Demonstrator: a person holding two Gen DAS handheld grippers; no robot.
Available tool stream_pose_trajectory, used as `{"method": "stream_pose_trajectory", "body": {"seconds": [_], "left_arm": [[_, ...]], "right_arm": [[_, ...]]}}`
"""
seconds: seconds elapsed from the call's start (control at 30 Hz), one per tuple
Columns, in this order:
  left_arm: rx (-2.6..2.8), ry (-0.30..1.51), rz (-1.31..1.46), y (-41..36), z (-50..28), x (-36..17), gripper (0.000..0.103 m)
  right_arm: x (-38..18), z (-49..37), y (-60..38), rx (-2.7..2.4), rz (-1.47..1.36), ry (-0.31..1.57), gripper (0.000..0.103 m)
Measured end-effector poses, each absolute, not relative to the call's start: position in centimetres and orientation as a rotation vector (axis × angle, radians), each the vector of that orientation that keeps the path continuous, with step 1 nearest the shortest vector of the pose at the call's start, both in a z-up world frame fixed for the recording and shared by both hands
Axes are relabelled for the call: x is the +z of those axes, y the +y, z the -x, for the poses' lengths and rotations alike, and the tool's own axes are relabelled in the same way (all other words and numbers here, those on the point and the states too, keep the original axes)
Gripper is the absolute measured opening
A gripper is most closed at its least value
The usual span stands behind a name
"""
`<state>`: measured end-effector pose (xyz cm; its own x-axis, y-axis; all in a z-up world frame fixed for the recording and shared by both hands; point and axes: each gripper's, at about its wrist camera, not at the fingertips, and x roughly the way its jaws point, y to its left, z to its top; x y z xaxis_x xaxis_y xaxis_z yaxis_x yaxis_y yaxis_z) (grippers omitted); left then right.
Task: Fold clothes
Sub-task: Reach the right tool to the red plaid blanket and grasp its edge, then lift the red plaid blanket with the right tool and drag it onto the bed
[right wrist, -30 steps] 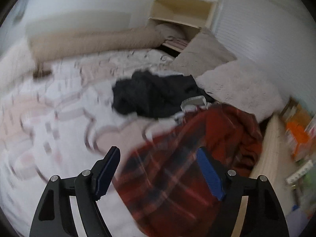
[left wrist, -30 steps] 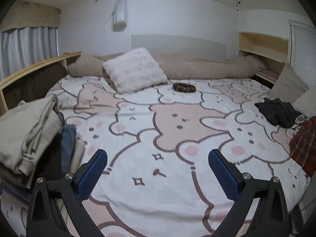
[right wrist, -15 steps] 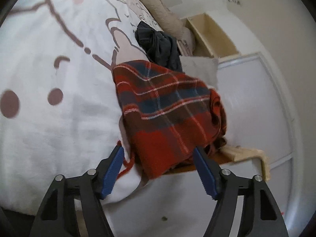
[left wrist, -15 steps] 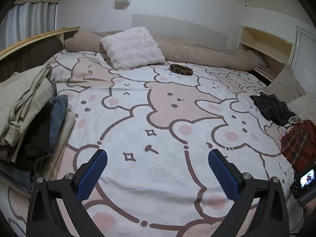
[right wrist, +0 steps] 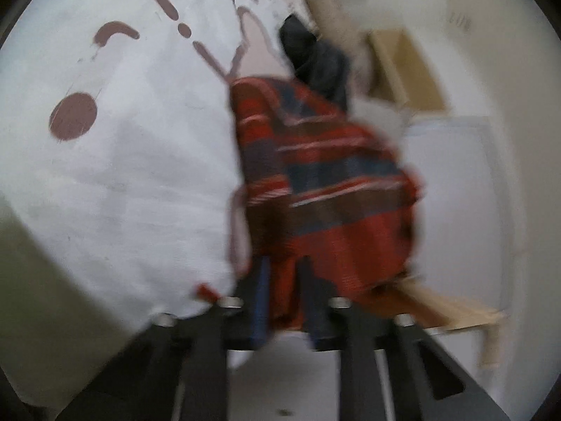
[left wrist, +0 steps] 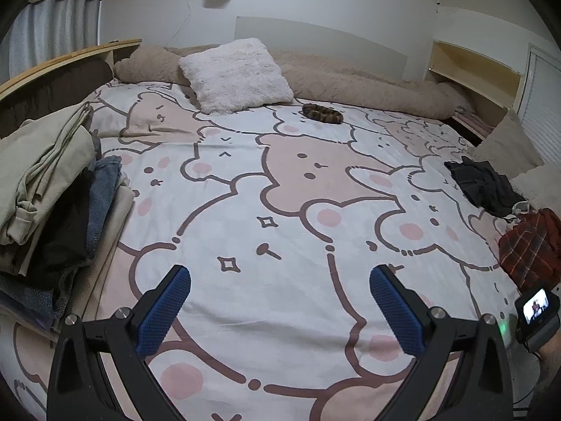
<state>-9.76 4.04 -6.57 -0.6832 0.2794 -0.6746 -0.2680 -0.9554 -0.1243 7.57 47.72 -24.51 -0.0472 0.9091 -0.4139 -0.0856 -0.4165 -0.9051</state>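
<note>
Left wrist view looks across the bed [left wrist: 280, 210] with its bear-print cover: a stack of folded clothes [left wrist: 45, 193] sits at the left edge, a white fluffy pillow [left wrist: 238, 73] and a long beige bolster [left wrist: 368, 87] lie at the head, and a small brown scrunchie [left wrist: 322, 113] rests near them. The left hand-held gripper [left wrist: 280, 308] hovers over bare cover, fingers wide apart and holding nothing. At the right edge lie a dark garment [left wrist: 484, 186] and the red plaid shirt [left wrist: 529, 249]. Only the blurred right wrist view shows the right hand-held gripper [right wrist: 284, 298] with fingers drawn close, clamped on the plaid shirt's [right wrist: 326, 182] hem at the bed's edge, the dark garment [right wrist: 315, 59] just beyond.
</note>
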Motion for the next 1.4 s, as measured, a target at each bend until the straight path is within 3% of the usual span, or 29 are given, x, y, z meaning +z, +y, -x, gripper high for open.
{"method": "stream_pose_trajectory", "body": {"seconds": [0.1,0.23,0.3,0.43,0.53,0.6,0.67,0.83,0.87,0.9,0.93,0.97,1.23,1.4], "left_arm": [[2.625,-0.044,1.053,3.8,9.5,-6.4,0.102],[2.622,-0.075,1.046,3.1,9.1,-6.1,0.102],[2.625,-0.088,1.036,2.8,8.9,-5.9,0.102],[2.617,-0.110,1.011,2.3,8.2,-5.4,0.102],[2.578,-0.093,0.999,3.0,7.9,-5.4,0.102],[2.553,-0.051,0.988,4.0,7.5,-5.5,0.102],[2.528,-0.022,0.984,4.9,7.3,-5.7,0.102],[2.478,0.011,1.014,6.7,7.3,-6.5,0.102],[2.476,0.017,1.020,6.9,7.4,-6.6,0.102],[2.475,0.021,1.025,7.0,7.4,-6.7,0.102],[2.473,0.025,1.031,7.1,7.5,-6.8,0.102],[2.472,0.029,1.037,7.3,7.6,-6.9,0.102],[2.461,0.050,1.092,7.9,7.9,-7.9,0.102],[2.467,0.058,1.104,7.8,8.1,-8.0,0.102]], "right_arm": [[-21.7,-7.4,49.6,1.750,1.430,-0.594,0.006],[-15.5,-8.4,53.8,2.064,1.317,0.245,0.005],[-13.2,-8.4,54.2,2.189,1.227,0.556,0.004],[-9.8,-6.1,52.5,2.396,1.125,0.942,0.004],[-8.3,-4.4,49.4,2.495,1.104,0.991,0.004],[-7.5,-3.4,48.1,2.528,1.116,0.934,0.004],[-7.2,-3.2,47.0,2.519,1.124,0.763,0.004],[-8.8,-5.1,44.3,2.325,1.096,0.116,0.004],[-9.7,-5.7,43.6,2.294,1.102,0.020,0.010],[-10.6,-6.4,42.8,2.262,1.108,-0.077,0.021],[-11.5,-7.0,42.1,2.227,1.112,-0.172,0.067],[-12.4,-7.7,41.4,2.190,1.115,-0.266,0.098],[-20.7,-10.2,35.9,1.834,1.208,-1.139,0.098],[-21.9,-8.8,36.2,1.754,1.210,-1.256,0.098]]}}
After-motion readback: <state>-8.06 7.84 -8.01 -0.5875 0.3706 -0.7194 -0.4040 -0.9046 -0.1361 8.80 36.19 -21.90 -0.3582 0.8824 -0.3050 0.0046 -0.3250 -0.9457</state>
